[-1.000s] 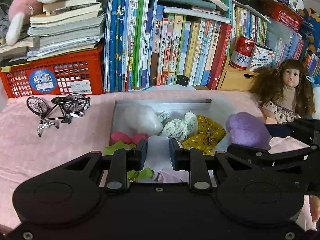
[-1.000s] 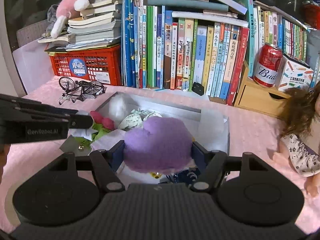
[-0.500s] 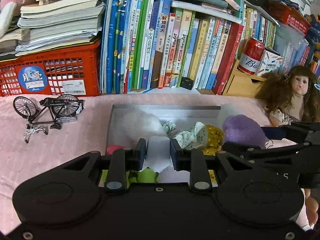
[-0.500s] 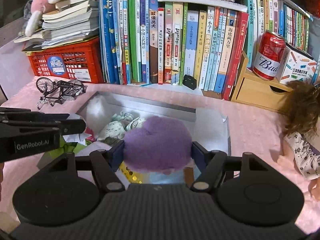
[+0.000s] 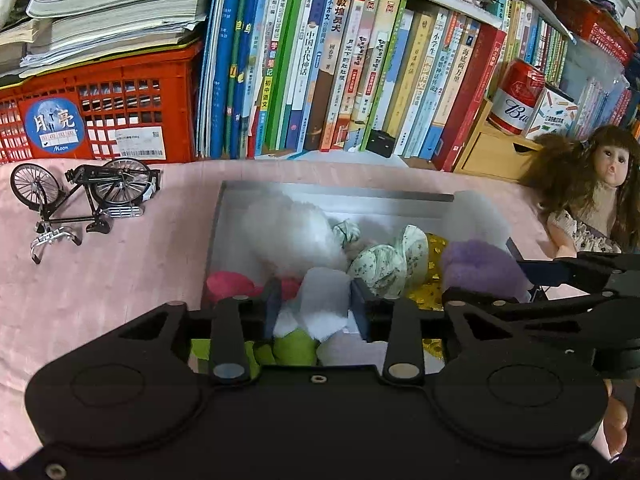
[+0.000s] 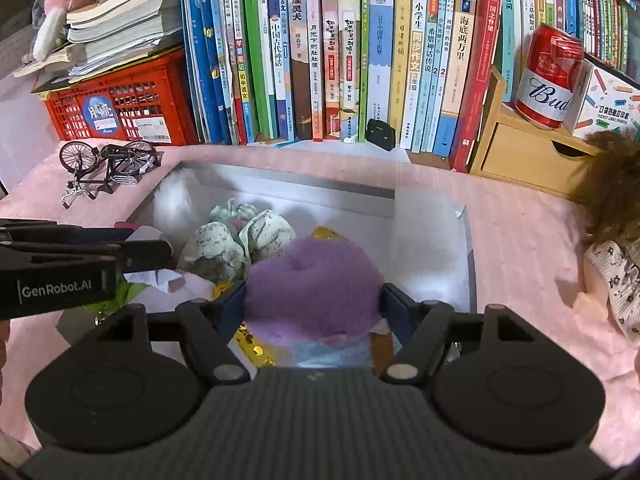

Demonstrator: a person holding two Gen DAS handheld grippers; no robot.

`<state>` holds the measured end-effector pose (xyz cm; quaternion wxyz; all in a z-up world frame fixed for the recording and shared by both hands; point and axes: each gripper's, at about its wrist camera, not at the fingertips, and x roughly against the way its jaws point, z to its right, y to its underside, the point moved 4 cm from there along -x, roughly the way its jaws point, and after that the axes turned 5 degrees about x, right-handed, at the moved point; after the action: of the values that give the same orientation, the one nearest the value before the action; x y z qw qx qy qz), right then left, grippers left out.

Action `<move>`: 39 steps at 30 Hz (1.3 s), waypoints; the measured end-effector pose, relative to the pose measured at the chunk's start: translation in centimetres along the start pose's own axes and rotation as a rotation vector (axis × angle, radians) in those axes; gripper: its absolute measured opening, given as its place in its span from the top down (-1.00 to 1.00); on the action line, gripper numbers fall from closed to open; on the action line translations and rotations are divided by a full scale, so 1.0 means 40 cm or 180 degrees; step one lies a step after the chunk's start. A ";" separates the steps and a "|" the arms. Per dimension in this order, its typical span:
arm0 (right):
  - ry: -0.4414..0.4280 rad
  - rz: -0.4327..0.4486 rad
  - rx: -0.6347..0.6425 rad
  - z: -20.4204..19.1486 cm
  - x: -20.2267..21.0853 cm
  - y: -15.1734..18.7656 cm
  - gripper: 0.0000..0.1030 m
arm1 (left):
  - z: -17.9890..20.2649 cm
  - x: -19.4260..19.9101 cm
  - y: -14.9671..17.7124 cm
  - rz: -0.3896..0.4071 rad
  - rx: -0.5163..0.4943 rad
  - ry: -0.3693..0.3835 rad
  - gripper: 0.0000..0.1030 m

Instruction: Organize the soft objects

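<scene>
A grey open box sits on the pink cloth and holds several soft items: a white fluffy ball, green-patterned fabric bundles, a gold sequin piece, a pink item and green felt. My left gripper is shut on a white soft cloth over the box's near left side. My right gripper is shut on a purple plush over the box's right half.
A model bicycle lies left of the box. A red crate with stacked books and a row of upright books stand behind. A doll, a red can and a wooden drawer are at the right.
Both grippers have moved forward and lower over the box, each still holding its item. The left gripper's jaws stand a little wider around the white cloth.
</scene>
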<state>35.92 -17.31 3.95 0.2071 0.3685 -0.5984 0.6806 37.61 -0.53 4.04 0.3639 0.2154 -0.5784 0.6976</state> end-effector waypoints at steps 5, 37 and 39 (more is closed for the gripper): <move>0.0037 0.0068 0.0025 0.001 0.017 -0.011 -0.75 | -0.006 0.014 -0.006 0.0051 0.0062 -0.0042 -0.28; -0.0031 0.1157 0.0243 -0.046 0.408 0.058 -0.99 | 0.071 0.466 0.093 0.1020 -0.0194 -0.0126 -0.82; -0.0003 0.1255 0.0265 -0.049 0.439 0.078 -1.00 | 0.084 0.492 0.122 0.1043 -0.0227 -0.0112 -0.82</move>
<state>21.89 -18.84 15.04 0.0541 0.2528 -0.6304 0.7320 20.89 1.01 15.85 0.2425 0.1173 -0.6364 0.7228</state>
